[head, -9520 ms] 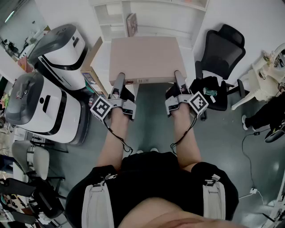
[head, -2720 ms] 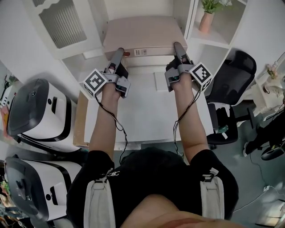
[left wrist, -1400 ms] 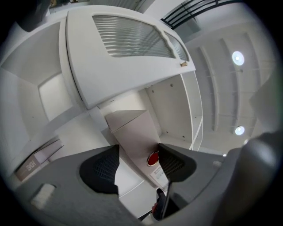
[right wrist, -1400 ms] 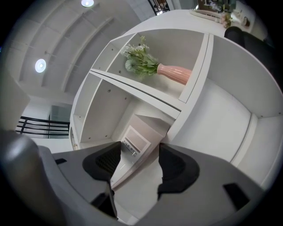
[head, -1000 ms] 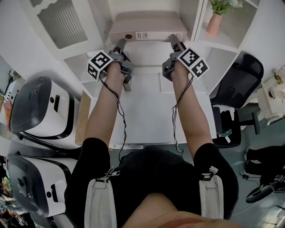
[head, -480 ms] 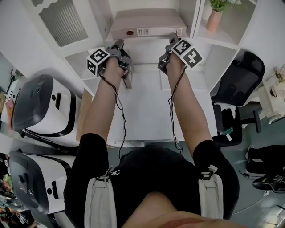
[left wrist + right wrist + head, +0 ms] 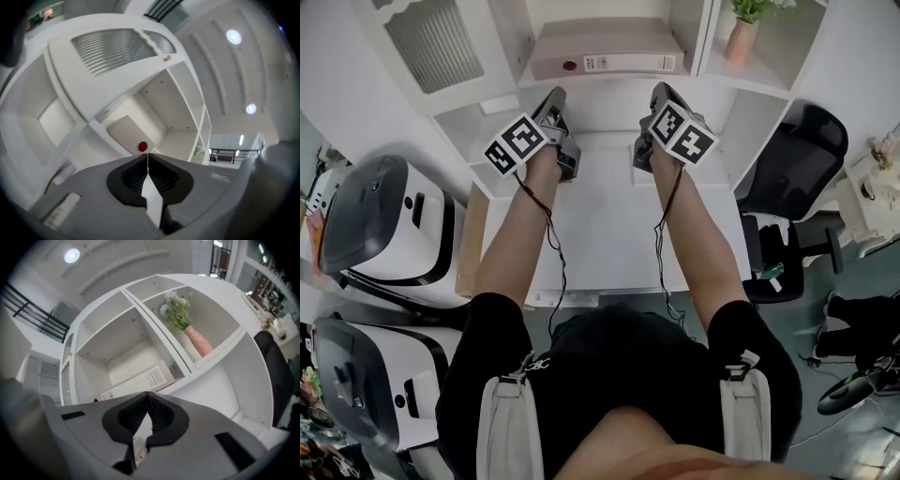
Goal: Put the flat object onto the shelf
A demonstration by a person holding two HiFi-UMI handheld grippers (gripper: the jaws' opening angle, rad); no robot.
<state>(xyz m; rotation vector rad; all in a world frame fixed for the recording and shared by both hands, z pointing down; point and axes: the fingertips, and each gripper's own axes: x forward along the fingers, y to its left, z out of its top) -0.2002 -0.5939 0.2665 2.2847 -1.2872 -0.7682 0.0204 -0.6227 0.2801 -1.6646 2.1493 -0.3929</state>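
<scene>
Left jaws: pressed together on the left gripper [image 7: 148, 154], tips meeting, nothing between them.
Right jaws: pressed together on the right gripper [image 7: 148, 393], likewise pinching nothing.
Gripper pose: in the head view the left gripper [image 7: 556, 96] and right gripper [image 7: 660, 92] sit side by side, well apart from each other, noses tilted up toward the shelving.
Arms: both bare forearms stretched straight forward over the white desk top [image 7: 600, 225], hands wrapped around the gripper handles.
Task thing: flat pale pink-beige box [image 7: 609, 45] lies flat in the middle compartment of the white shelf unit [image 7: 698, 42], clear of both sets of jaws, beyond and between them.
Box detail: narrow edge faces the person, with a red round dot [image 7: 570, 66] toward its left end and a white label to the dot's right.
From the left gripper: box [image 7: 124, 133] just past the jaw tips, not touching.
From the right gripper: box [image 7: 140, 379] to the left behind the tips.
Neighbouring compartment: pink ribbed vase with green sprigs [image 7: 739, 37] stands upright to the right of the box.
Surroundings: black office chair [image 7: 787, 141] to the right of the desk.
</scene>
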